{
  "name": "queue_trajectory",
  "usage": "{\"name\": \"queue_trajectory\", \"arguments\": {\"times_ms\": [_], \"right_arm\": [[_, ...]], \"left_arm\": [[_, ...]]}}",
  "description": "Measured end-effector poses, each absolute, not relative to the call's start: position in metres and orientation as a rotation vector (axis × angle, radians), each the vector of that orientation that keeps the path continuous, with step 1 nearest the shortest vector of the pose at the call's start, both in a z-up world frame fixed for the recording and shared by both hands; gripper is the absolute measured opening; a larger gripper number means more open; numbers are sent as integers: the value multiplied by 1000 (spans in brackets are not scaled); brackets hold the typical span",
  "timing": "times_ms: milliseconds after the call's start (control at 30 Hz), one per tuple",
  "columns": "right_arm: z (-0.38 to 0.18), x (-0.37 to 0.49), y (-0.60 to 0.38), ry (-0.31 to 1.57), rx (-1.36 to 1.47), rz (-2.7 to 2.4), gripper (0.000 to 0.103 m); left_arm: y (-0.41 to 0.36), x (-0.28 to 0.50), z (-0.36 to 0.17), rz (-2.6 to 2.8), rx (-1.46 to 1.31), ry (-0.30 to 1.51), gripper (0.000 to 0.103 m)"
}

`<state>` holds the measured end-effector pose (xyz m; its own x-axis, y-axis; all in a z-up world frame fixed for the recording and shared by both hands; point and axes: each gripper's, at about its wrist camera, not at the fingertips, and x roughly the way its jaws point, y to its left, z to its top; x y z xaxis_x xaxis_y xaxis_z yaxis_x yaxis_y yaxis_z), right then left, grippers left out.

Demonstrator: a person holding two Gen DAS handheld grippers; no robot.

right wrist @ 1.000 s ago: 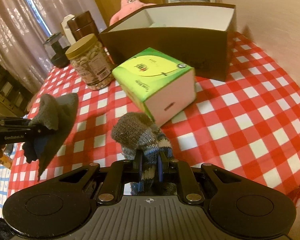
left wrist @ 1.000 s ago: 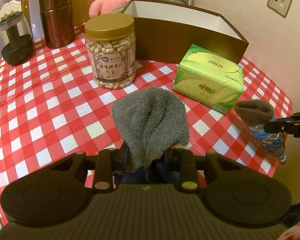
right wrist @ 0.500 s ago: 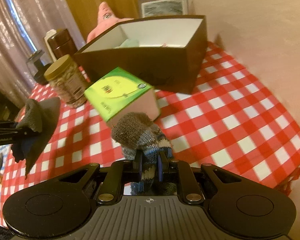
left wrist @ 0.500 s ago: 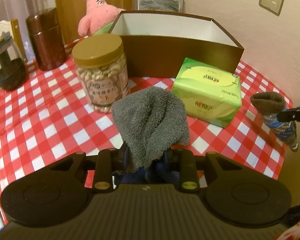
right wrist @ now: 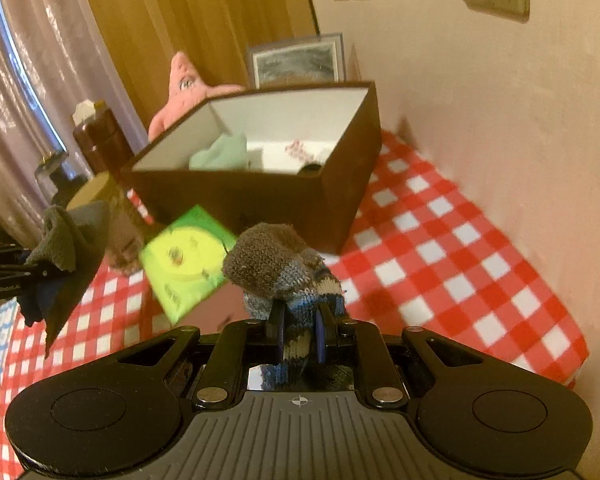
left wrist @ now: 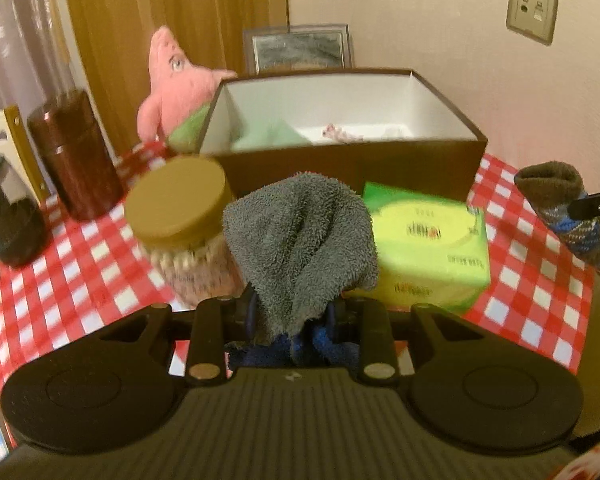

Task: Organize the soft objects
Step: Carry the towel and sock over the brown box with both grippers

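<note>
My left gripper (left wrist: 292, 316) is shut on a grey towel (left wrist: 300, 236) with a blue underside, held above the table. It also shows in the right wrist view (right wrist: 68, 248). My right gripper (right wrist: 300, 332) is shut on a grey and blue knitted sock (right wrist: 280, 268), which also shows in the left wrist view (left wrist: 564, 208). An open brown box (left wrist: 352, 160) with a white inside stands at the back (right wrist: 260, 196); a pale green cloth (right wrist: 220, 154) and a small patterned item (right wrist: 300, 148) lie in it.
A pink plush toy (left wrist: 176, 84) sits behind the box's left corner. A nut jar (left wrist: 180, 216) with a gold lid and a green tissue pack (left wrist: 428, 244) stand in front of the box. A brown canister (left wrist: 72, 152) and a dark vessel (left wrist: 12, 224) stand at left. The wall is close on the right.
Both grippers have risen and moved toward the box with their cloths; the box's inside now shows from above. Both grips are unchanged.
</note>
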<state>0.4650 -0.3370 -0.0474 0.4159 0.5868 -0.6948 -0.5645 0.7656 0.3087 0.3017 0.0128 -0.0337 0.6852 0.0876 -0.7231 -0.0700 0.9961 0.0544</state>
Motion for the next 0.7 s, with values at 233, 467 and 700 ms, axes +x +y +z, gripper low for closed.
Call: {"name": "queue_trajectory", "arguments": {"times_ms": [233, 467, 700], "right_arm": [[-25, 497, -327, 823, 60, 757, 15], [-5, 522, -308, 766, 54, 807, 15], [6, 549, -286, 727, 57, 843, 15]], "left_arm": [[11, 335, -11, 94, 57, 740, 28], [10, 366, 9, 107, 78, 688, 28], [8, 397, 20, 117, 97, 654, 28]]}}
